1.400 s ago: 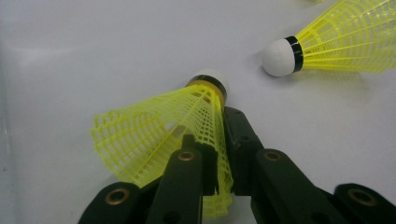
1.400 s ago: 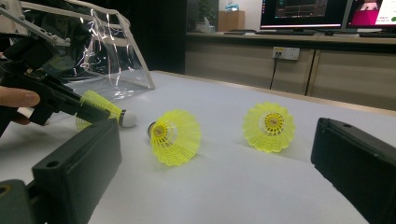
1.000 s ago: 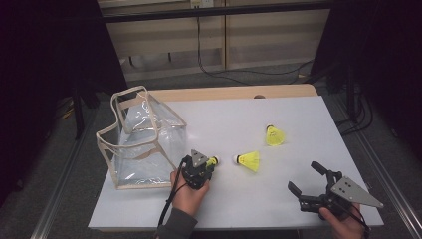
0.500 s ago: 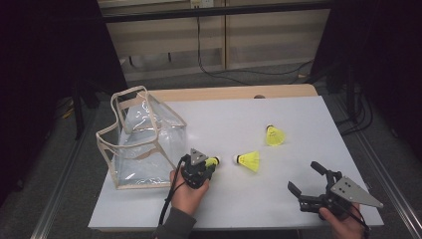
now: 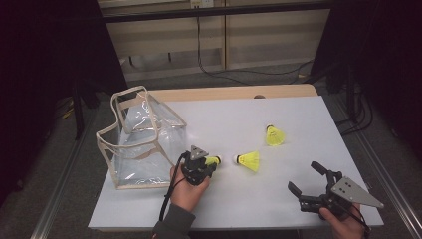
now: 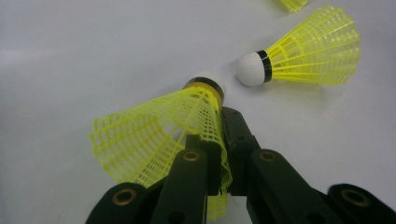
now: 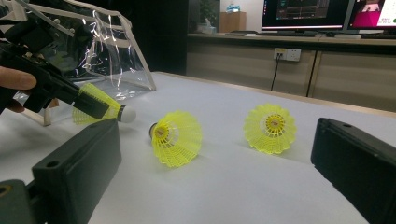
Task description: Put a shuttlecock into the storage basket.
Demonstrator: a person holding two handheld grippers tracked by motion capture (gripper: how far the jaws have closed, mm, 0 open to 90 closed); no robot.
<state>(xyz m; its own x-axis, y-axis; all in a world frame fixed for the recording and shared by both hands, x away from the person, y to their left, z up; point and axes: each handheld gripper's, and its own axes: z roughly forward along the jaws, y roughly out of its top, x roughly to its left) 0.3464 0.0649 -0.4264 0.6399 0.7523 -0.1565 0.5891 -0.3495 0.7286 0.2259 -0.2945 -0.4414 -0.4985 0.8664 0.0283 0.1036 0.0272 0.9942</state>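
My left gripper (image 5: 208, 163) is shut on a yellow shuttlecock (image 6: 161, 133), its jaws pinching the mesh skirt close above the white table (image 5: 278, 199). From the right gripper view that same shuttlecock (image 7: 100, 108) sits in the left gripper (image 7: 93, 105). A second yellow shuttlecock (image 5: 249, 161) (image 6: 303, 51) (image 7: 176, 138) lies on its side just to the right. A third shuttlecock (image 5: 274, 135) (image 7: 271, 128) lies farther back right. My right gripper (image 5: 307, 180) rests open at the front right corner with nothing between its jaws.
A clear plastic bag (image 5: 142, 142) with beige trim stands open at the table's left, right beside my left hand; its wall (image 7: 100, 60) also rises in the right gripper view. Cabinets and cables lie beyond the table's far edge.
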